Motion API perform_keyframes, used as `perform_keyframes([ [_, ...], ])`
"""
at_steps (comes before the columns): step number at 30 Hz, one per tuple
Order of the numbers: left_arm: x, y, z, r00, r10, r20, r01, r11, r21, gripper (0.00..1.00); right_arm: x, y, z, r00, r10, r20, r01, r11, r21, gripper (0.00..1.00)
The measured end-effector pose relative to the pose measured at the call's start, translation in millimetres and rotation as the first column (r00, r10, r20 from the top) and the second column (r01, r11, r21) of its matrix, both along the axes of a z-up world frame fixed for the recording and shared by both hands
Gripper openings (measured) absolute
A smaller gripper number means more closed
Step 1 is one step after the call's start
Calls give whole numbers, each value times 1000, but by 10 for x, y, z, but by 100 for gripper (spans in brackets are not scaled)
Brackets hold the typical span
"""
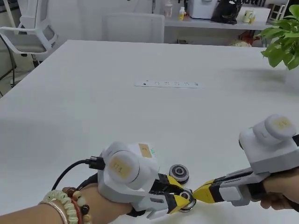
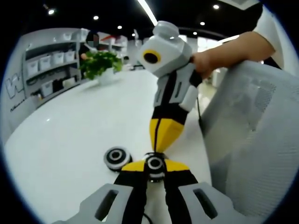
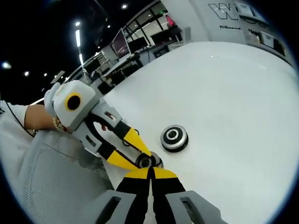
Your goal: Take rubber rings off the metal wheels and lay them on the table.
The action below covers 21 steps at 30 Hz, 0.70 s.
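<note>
- white table (image 1: 93,102) fills the scene; a flat white strip (image 1: 170,84) lies at mid-table, an office chair (image 1: 28,32) stands far left, and a green plant (image 1: 282,42) sits far right.
- left gripper (image 1: 180,196) is at the near edge, held by a hand (image 1: 86,200) with bead bracelets at the wrist.
- left gripper state: its yellow-tipped jaws are clamped on either side of a metal wheel (image 1: 187,198), the held wheel, which sits low on the table surface.
- right gripper (image 1: 196,192) comes in from the near right, held by the other hand (image 1: 280,189).
- right gripper state: jaws pressed together with no gap, tips touching the rim of the held wheel; whether they pinch its ring cannot be told.
- a second metal wheel (image 1: 179,172), the free wheel, lies flat on the table just beyond the left gripper's jaws, apart from both grippers.
- the free wheel carries a black rubber ring (image 3: 165,140) seated round it.
</note>
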State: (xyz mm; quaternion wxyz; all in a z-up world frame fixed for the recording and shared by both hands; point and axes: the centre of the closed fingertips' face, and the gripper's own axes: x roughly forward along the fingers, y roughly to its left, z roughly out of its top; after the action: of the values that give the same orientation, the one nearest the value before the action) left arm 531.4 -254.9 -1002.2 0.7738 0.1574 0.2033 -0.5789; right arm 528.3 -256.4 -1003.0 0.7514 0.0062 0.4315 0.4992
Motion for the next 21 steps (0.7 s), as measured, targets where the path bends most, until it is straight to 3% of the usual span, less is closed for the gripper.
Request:
perform_keyframes([
  [11, -2, 1, -2, 1000, -3, -4, 3, 1000, 2, 13, -57, 132, 77, 998, 61, 28, -62, 997, 47, 0],
  [13, -1, 1, -2, 1000, -2, -4, 2, 1000, 3, 13, -16, 91, 23, 995, 76, 59, -76, 997, 3, 0],
  [16, -2, 0, 0, 1000, 2, -7, -2, 1000, 4, 14, 17, 28, 0, 999, 43, 33, -43, 999, 7, 0],
  [21, -9, -3, 1, 1000, 6, -5, -6, 1000, 3, 14, 43, -2, -5, 999, 21, 37, -21, 1000, -5, 0],
])
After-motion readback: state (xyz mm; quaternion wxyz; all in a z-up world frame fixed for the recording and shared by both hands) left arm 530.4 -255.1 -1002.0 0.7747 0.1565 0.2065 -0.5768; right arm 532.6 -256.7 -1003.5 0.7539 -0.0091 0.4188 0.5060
